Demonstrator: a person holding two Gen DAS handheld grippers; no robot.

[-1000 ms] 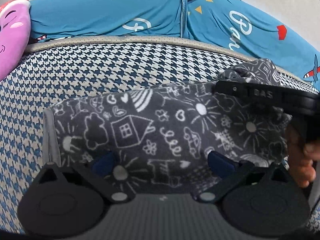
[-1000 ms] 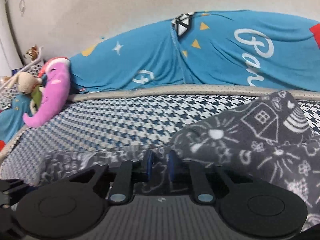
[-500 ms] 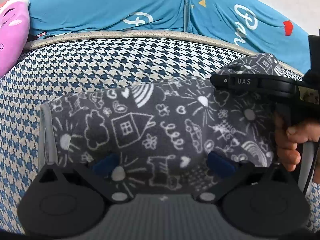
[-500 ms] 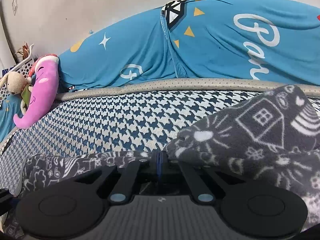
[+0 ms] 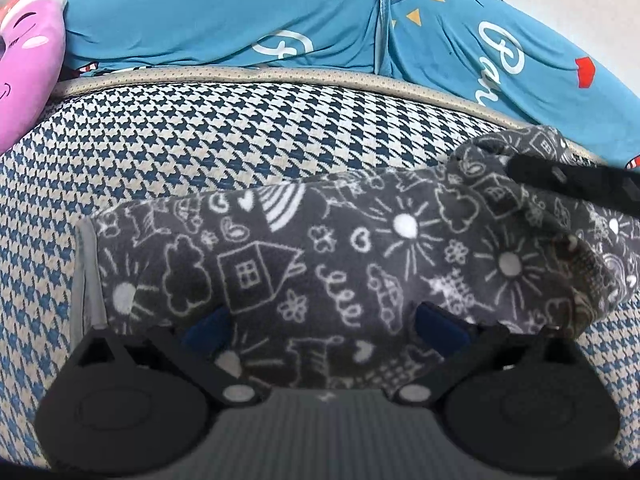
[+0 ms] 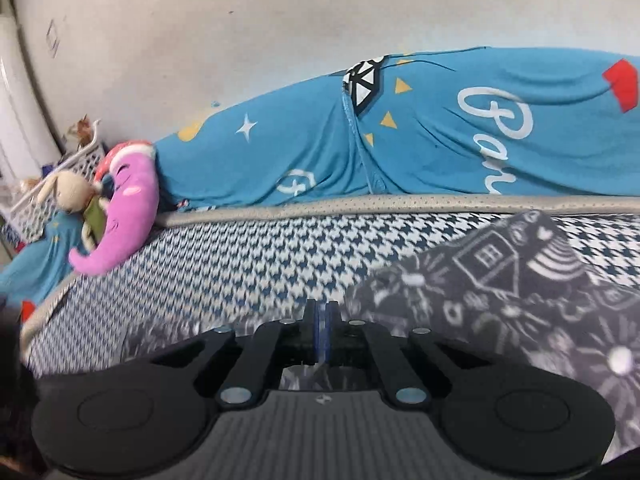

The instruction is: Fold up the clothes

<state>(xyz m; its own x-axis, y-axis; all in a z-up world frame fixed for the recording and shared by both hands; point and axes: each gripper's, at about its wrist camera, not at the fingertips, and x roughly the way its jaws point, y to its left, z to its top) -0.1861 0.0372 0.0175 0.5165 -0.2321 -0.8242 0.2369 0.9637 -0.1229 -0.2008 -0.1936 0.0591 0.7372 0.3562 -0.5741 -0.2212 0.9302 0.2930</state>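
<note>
A grey garment (image 5: 320, 256) printed with white doodles lies across the houndstooth bed cover (image 5: 224, 132). My left gripper (image 5: 324, 326) is open, and its blue pads (image 5: 208, 328) rest low over the garment's near edge with cloth spread between them. In the left wrist view my right gripper (image 5: 572, 184) reaches in from the right at the garment's raised right end, where the underside shows. In its own view the right gripper (image 6: 322, 332) is shut, pads pressed together. Grey garment (image 6: 500, 280) bunches up beside it and runs below the fingers.
A blue bedding roll with white lettering (image 5: 280, 20) lies along the wall behind the beige mattress piping (image 6: 400, 204). A pink plush toy (image 6: 128, 216), a rabbit plush (image 6: 72, 192) and a white basket (image 6: 36, 208) sit at the far left.
The right gripper closed fully on the garment's edge and rose, which lifted the right end. The person's hand left the left wrist view. The left gripper stayed open in place.
</note>
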